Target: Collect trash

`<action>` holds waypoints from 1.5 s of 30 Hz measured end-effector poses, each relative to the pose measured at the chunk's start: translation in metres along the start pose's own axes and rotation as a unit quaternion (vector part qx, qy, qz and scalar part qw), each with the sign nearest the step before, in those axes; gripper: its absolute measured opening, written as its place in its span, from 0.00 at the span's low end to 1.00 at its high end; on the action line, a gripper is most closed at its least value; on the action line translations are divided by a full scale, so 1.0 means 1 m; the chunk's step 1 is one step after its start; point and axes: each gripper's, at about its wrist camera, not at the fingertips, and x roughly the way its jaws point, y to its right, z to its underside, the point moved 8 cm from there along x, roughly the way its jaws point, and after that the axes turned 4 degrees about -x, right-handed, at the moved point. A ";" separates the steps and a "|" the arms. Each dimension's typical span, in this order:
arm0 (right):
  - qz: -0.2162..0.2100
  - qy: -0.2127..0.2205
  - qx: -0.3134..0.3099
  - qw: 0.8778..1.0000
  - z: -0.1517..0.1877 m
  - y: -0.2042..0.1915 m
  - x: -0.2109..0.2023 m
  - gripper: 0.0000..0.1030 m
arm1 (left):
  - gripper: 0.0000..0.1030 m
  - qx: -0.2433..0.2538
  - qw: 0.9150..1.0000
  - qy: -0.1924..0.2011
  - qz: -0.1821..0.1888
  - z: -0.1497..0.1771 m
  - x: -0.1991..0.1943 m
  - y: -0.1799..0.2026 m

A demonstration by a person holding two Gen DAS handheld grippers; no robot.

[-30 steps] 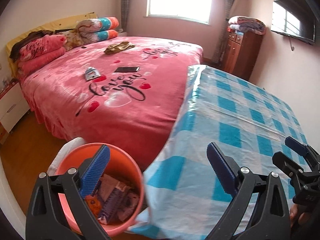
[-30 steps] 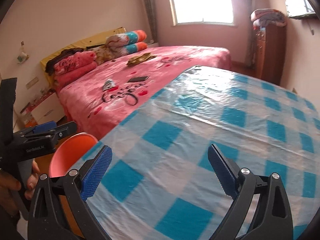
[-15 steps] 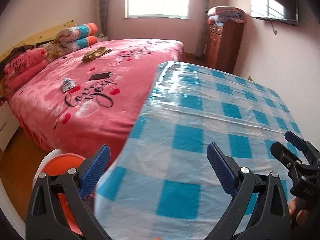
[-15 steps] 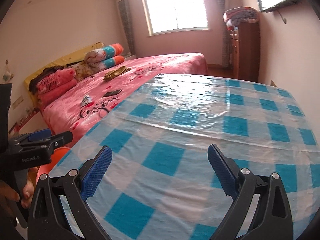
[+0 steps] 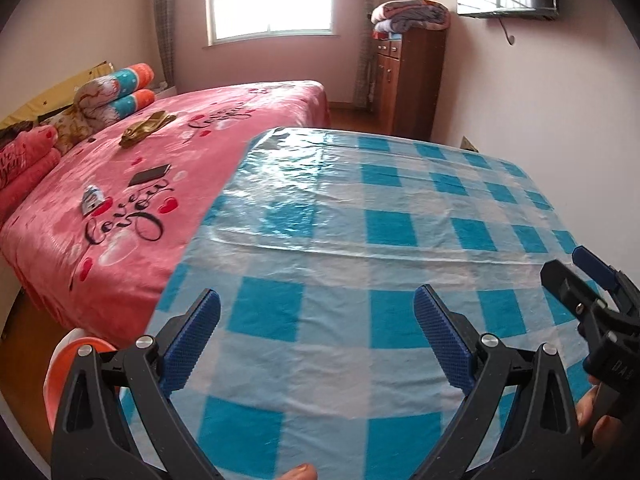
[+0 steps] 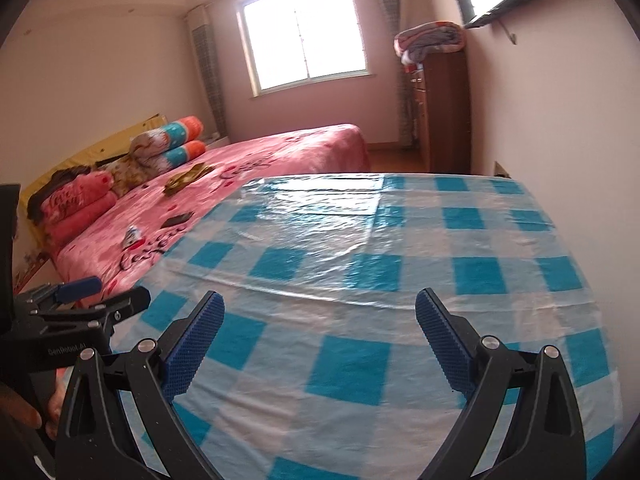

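Left wrist view, lower left of frame: the round orange plastic bin (image 5: 60, 364) is showing only as a curved rim beside the hanging edge of the cloth, partly hidden behind the claw's black arm; its contents are not visible. The left claw (image 5: 316, 344) is hovering over the near edge of the blue-and-white checked, plastic-covered surface (image 5: 360, 240), blue ribbed pads standing wide apart, nothing between them. A fingertip is showing at the bottom edge of the frame.

Upper left of the same frame: the pink bed with heart print and black lettering (image 5: 132, 184) is lying beside the surface. On it are resting a small crumpled white-and-blue wrapper (image 5: 91, 199), a flat black phone (image 5: 150, 175) near it, and an olive-brown crumpled cloth (image 5: 146, 130) further up.

Right edge of the frame: the right claw (image 5: 588, 276) is appearing side-on, a hand (image 5: 600, 428) gripping below it.

Right wrist view: the right claw's pads are likewise standing wide apart over the checked cloth, gripping nothing. Upper right: a brown wooden cabinet (image 6: 444, 112) is standing against the wall, a folded blanket (image 6: 432, 40) lying on top.
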 end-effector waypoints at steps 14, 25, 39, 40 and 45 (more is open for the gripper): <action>0.051 0.020 0.042 0.998 -0.002 0.063 -0.015 0.93 | 0.95 0.023 0.999 0.005 0.025 -0.010 0.013 0.057; 0.080 0.030 0.050 0.995 -0.001 0.091 -0.022 0.92 | 0.95 0.056 0.998 0.020 0.020 -0.015 0.018 0.097; 0.098 0.031 0.062 0.993 0.005 0.115 -0.026 0.92 | 0.96 0.070 0.997 0.016 0.020 -0.010 0.023 0.118; 0.099 0.031 0.061 0.993 0.005 0.115 -0.027 0.92 | 0.96 0.071 0.997 0.016 0.020 -0.009 0.023 0.119; 0.097 0.033 0.059 0.993 0.005 0.117 -0.027 0.92 | 0.96 0.076 0.997 0.018 0.024 -0.008 0.021 0.123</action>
